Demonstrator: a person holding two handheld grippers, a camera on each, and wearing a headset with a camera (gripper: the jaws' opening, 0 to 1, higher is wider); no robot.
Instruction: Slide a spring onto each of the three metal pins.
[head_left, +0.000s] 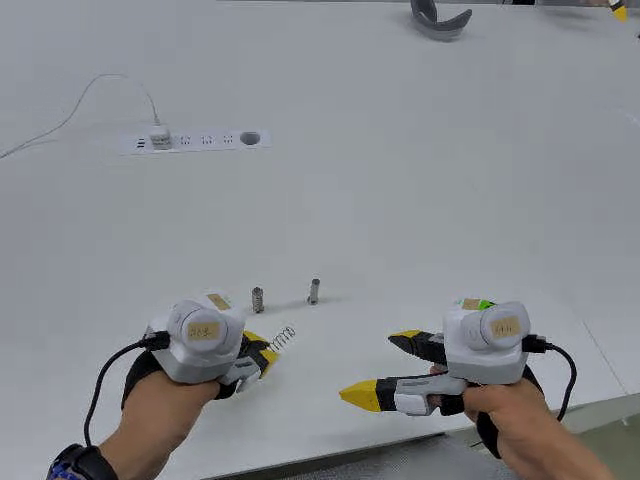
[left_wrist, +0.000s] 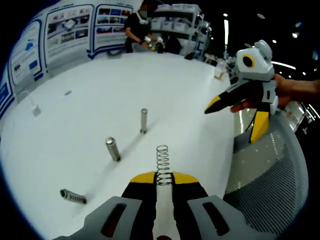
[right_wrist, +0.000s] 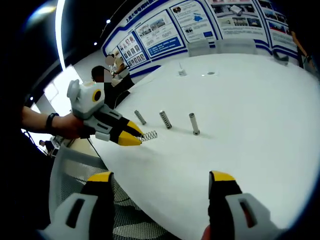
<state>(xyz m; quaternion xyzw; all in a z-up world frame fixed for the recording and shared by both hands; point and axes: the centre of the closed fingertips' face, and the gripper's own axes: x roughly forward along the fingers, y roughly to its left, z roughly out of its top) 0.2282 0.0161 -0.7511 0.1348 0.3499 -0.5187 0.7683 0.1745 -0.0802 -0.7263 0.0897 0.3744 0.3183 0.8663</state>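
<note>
1. Silver spring is gripped by one end in the left gripper. Its long axis runs straight out from the jaws, toward the pins.
2. Bare pin stands upright ahead. A sprung pin is beside it, and a third pin, also sprung, further left.
3. Right gripper is held wide and empty at the table front edge, with open surface beyond the pins.
4. Thin, evenly spaced coils are seen.

nothing legible: tan stickers on the left claw and right claw blur; wall posters beyond the counter are too small.
</note>
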